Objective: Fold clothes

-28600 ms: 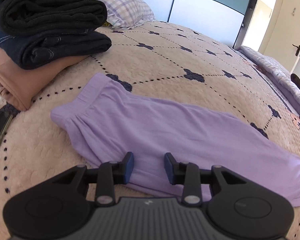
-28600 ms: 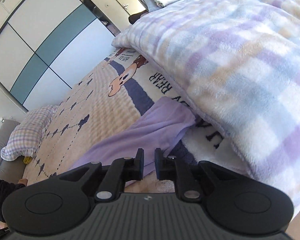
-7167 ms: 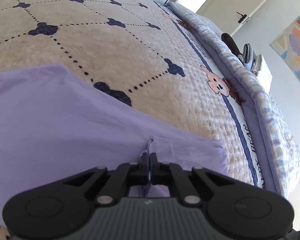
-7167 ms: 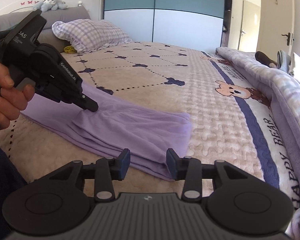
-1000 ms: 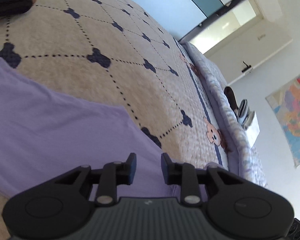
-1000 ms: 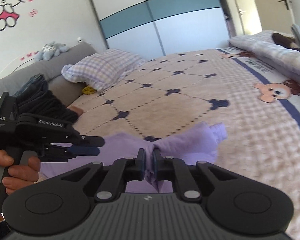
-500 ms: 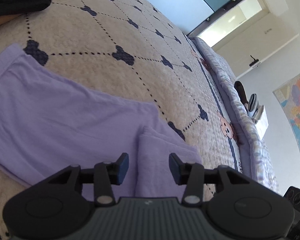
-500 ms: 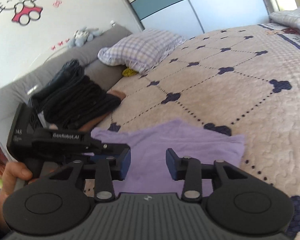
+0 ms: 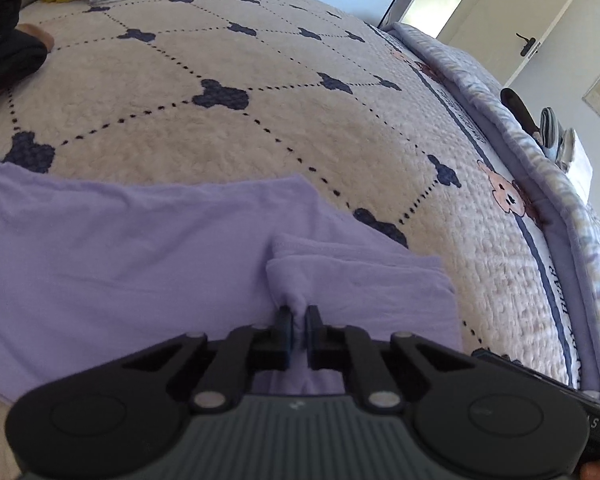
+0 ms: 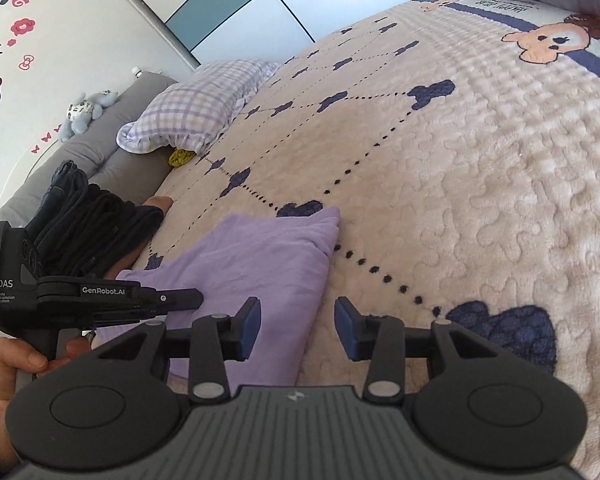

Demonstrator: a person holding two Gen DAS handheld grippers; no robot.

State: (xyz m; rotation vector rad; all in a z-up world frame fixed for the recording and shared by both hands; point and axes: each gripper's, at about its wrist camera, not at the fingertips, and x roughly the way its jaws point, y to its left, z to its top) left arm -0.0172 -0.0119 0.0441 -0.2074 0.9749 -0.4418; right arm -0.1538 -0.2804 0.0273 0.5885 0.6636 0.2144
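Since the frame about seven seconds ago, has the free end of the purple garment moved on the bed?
Yes. The purple garment has been folded back on itself: its end, which lay near the bear border, now stops by the middle of the bedspread, toward the checked pillow.

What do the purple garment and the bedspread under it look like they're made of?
Purple garment: looks like thin, matte knit jersey, probably cotton. It drapes softly, creases finely and has a stitched hem. The shut left gripper pinches it into a small pleat.
Bedspread: looks like plush fleece, cream with navy motifs; its surface is a fuzzy, embossed pebbly pile.
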